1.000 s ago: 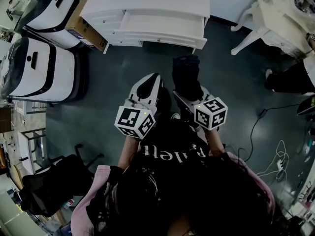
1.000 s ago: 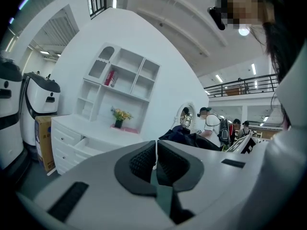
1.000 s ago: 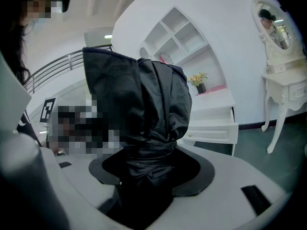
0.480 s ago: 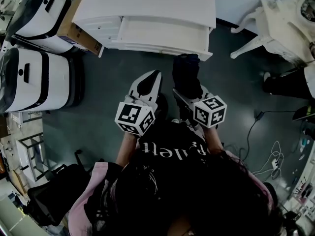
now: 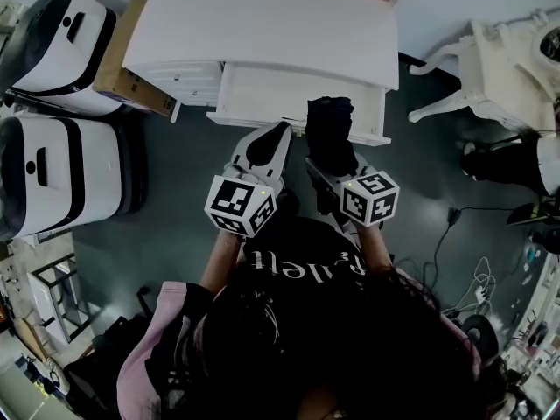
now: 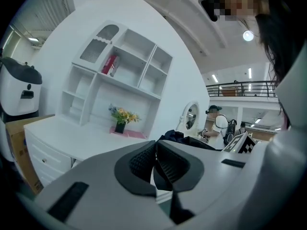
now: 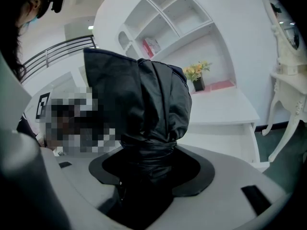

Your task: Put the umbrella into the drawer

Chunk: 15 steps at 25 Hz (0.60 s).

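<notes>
Your right gripper [image 7: 151,164] is pinching the black umbrella [image 7: 144,99], which sticks out past the jaws and reaches the front edge of the open drawer [image 5: 262,96] ahead. Your left gripper [image 6: 154,163], just beside it, has its jaws pressed together on nothing.

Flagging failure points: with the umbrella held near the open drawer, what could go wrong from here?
1. The right gripper clamps the umbrella near one end only, so its bulky free end might sag or slip.
2. That end hangs by the front edge of the drawer and could catch on it.
3. The left gripper is shut and empty, so nothing else steadies the umbrella.
</notes>
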{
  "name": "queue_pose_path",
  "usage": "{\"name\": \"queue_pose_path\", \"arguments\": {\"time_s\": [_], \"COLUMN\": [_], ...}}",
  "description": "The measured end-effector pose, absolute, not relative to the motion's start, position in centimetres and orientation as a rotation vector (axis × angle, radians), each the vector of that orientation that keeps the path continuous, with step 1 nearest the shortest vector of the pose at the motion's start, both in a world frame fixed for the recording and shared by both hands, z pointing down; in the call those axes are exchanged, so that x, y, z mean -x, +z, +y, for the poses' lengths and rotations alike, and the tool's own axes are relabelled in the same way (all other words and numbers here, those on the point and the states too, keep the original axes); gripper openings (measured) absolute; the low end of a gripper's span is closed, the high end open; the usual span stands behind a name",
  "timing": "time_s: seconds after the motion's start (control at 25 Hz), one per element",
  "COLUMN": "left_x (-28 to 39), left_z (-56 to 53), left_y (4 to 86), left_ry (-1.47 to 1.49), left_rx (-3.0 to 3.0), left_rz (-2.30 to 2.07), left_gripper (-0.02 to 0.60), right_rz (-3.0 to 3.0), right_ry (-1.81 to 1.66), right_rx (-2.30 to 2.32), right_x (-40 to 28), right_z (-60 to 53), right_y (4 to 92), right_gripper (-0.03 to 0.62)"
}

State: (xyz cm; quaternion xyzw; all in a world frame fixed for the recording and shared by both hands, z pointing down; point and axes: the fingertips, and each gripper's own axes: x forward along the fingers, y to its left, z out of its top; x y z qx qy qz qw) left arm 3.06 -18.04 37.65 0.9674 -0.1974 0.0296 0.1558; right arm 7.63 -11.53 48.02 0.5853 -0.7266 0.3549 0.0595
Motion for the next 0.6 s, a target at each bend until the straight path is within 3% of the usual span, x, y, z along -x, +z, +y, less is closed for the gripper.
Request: {"name": "queue_pose_path", "arguments": {"time_s": [0.6], "left_x": [-2.5], "left_z": [-28.0], "left_y": [41.3], "left_ry": [0.088], "left_rx": [-2.662], "left_rz": [-0.656], "left_gripper": [0.023], "right_rz": [-2.09], "right_ry": [1.089], "right_rx": [-1.658], "right_x": [-10.3], "right_z": [-21.1], "right_y": [52.3], "right_gripper": [0.285]}}
